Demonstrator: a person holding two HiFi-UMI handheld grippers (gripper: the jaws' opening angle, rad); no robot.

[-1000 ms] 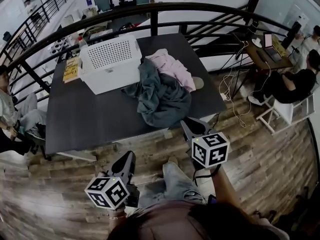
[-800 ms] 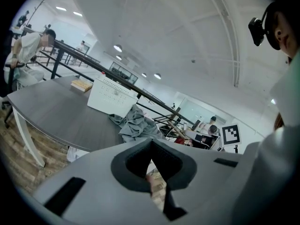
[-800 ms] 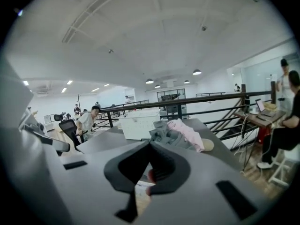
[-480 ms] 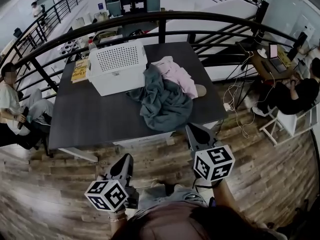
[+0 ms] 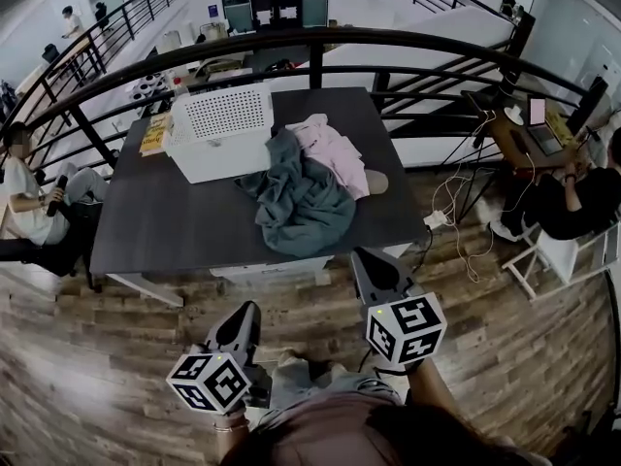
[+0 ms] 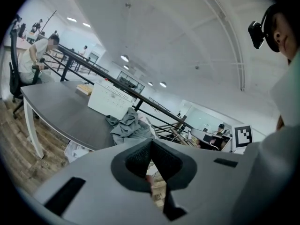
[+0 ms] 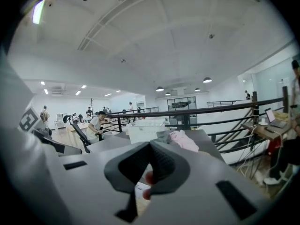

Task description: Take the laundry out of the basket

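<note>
A white perforated basket (image 5: 223, 129) stands on its side at the back of the dark table (image 5: 165, 226). A grey-green garment (image 5: 296, 200) and a pink garment (image 5: 330, 149) lie heaped on the table to the basket's right. Both grippers hang over the wooden floor, short of the table's near edge. My left gripper (image 5: 245, 311) is shut with nothing in it. My right gripper (image 5: 364, 258) is shut and empty too. The left gripper view shows its closed jaws below the basket (image 6: 110, 100) and the grey garment (image 6: 129, 125). The right gripper view looks over the pink garment (image 7: 183, 139).
A black curved railing (image 5: 320, 39) runs behind the table. A yellow book (image 5: 155, 134) lies left of the basket, and a beige object (image 5: 376, 182) right of the pile. People sit at the left (image 5: 34, 197) and right (image 5: 572, 197). Cables (image 5: 451, 197) trail on the floor.
Both grippers have drawn back from the table's near edge, and the right one no longer overlaps it. The basket and the pile lie as before.
</note>
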